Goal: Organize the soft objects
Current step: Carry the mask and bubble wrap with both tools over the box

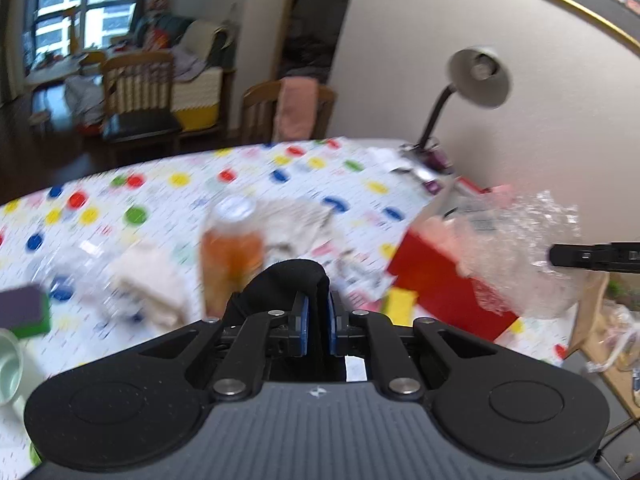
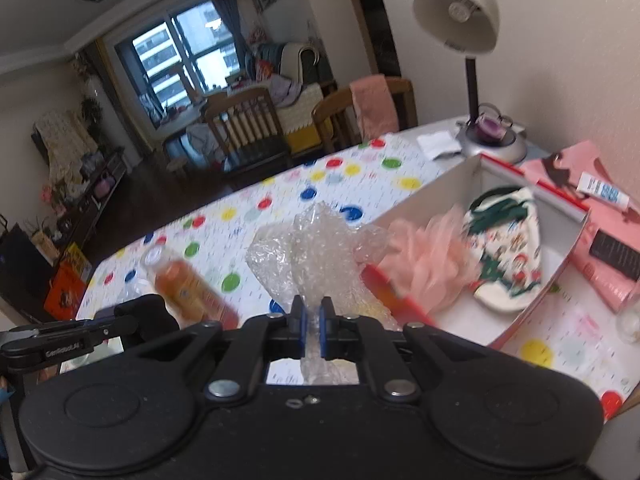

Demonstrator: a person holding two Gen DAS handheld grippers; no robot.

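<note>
My left gripper (image 1: 317, 306) is shut on a black soft cloth (image 1: 292, 280) that bulges up between its blue pads, lifted above the dotted tablecloth (image 1: 180, 184). My right gripper (image 2: 312, 310) is shut on a crumpled sheet of clear bubble wrap (image 2: 316, 248), held in the air beside the red box (image 2: 472, 184). In that box lie a pink mesh puff (image 2: 424, 256) and a Christmas-patterned cloth (image 2: 508, 256). The left wrist view shows the right gripper (image 1: 556, 256) with the bubble wrap (image 1: 520, 256) over the red box (image 1: 440, 284). A beige cloth (image 1: 148, 280) and a white cloth (image 1: 296, 220) lie on the table.
A bottle of orange drink (image 1: 232, 248) stands just ahead of the left gripper. A purple-green sponge (image 1: 24, 312) and a pale mug (image 1: 8, 364) sit at the left. A desk lamp (image 2: 460, 12) and a pink box (image 2: 600, 240) stand by the wall. Wooden chairs (image 2: 244, 128) stand beyond the table.
</note>
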